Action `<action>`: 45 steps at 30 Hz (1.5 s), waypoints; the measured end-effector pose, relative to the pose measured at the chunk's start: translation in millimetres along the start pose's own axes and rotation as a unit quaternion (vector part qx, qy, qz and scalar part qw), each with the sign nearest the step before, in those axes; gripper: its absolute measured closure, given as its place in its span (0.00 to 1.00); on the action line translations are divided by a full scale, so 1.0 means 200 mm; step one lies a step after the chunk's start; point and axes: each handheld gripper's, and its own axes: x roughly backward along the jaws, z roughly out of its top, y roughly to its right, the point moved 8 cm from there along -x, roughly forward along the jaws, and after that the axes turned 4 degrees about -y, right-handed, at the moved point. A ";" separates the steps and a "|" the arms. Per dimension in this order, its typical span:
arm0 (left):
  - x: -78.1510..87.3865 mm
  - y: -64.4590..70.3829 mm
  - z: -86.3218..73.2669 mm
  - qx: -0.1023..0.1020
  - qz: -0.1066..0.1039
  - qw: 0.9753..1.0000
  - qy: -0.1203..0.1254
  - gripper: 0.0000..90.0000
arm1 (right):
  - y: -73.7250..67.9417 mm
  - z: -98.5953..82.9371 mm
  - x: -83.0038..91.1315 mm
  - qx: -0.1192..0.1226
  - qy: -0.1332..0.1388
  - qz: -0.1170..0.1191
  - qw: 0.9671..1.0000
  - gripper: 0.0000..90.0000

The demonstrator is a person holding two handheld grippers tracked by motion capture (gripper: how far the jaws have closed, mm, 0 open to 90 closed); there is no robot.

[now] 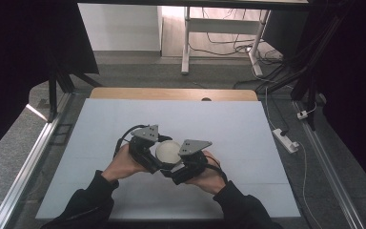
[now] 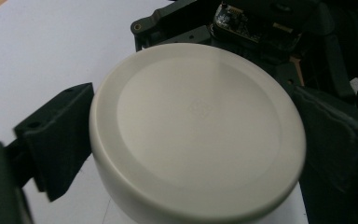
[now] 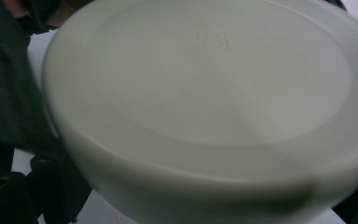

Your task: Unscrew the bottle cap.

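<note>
Left gripper (image 1: 159,145) and right gripper (image 1: 174,160) seen from high, both black and angular, meeting at a round cream lid (image 1: 167,151) over the pale, matte table (image 1: 248,143).

From the left gripper view: smooth, glossy disc with rounded rim, clamped between both jaws.

From the right gripper view: same lid (image 3: 205,107), very close and blurred; cannot tell the grip here.

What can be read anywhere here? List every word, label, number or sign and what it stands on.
No text reads clearly.
A faint embossed mark sits at the middle of the white round lid, too faint to read in the left gripper view.
The same mark in the right gripper view is blurred.
The left gripper and right gripper flank the lid.
</note>
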 end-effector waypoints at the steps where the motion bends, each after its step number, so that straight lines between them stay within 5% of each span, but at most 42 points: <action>1: 0.00 0.00 0.00 0.000 0.001 1.000 0.002 0.07 | 0.00 0.00 0.00 -0.001 0.000 0.000 1.000 0.07; 7: -0.01 -0.01 0.00 0.011 0.025 1.000 -0.001 0.08 | 0.02 -0.01 -0.01 -0.015 -0.005 -0.007 1.000 0.07; 13: -0.02 -0.02 0.01 0.037 0.072 0.997 -0.008 0.09 | 0.06 -0.02 0.00 -0.031 -0.007 -0.029 0.999 0.08; 19: -0.05 -0.02 0.04 0.083 0.130 0.988 -0.008 0.09 | 0.08 -0.02 0.00 -0.041 -0.009 -0.052 0.998 0.08; 20: -0.05 -0.02 0.04 0.083 0.130 0.988 -0.008 0.09 | 0.09 -0.02 0.00 -0.042 -0.009 -0.056 0.997 0.08; 21: -0.06 -0.02 0.04 0.101 0.147 0.984 -0.007 0.09 | 0.09 -0.02 0.00 -0.043 -0.010 -0.060 0.997 0.07; 23: -0.07 -0.02 0.05 0.112 0.163 0.980 -0.006 0.09 | 0.10 -0.02 0.00 -0.048 -0.011 -0.066 0.997 0.08; 26: -0.07 -0.02 0.05 0.115 0.166 0.979 -0.007 0.09 | 0.11 -0.03 0.00 -0.049 -0.012 -0.066 0.997 0.08; 31: -0.07 -0.02 0.05 0.079 0.152 0.985 -0.025 0.01 | 0.09 -0.02 0.01 -0.043 -0.004 -0.051 0.998 0.07; 32: -0.05 -0.01 0.05 0.052 0.131 0.990 -0.029 0.01 | 0.09 -0.01 0.01 -0.038 -0.002 -0.047 0.998 0.07; 33: -0.05 -0.01 0.05 0.052 0.131 0.990 -0.029 0.00 | 0.08 -0.01 0.02 -0.033 0.000 -0.041 0.999 0.07; 36: -0.01 0.00 0.05 0.019 0.090 0.995 -0.025 0.00 | 0.06 0.00 0.01 -0.026 -0.002 -0.030 0.999 0.07; 42: 0.00 0.02 0.04 -0.010 0.042 0.999 -0.025 0.03 | 0.02 -0.01 0.00 -0.015 -0.004 -0.004 1.000 0.08; 45: 0.00 0.01 0.03 -0.011 0.036 0.999 -0.027 0.07 | 0.00 0.00 0.00 -0.009 0.000 0.007 1.000 0.07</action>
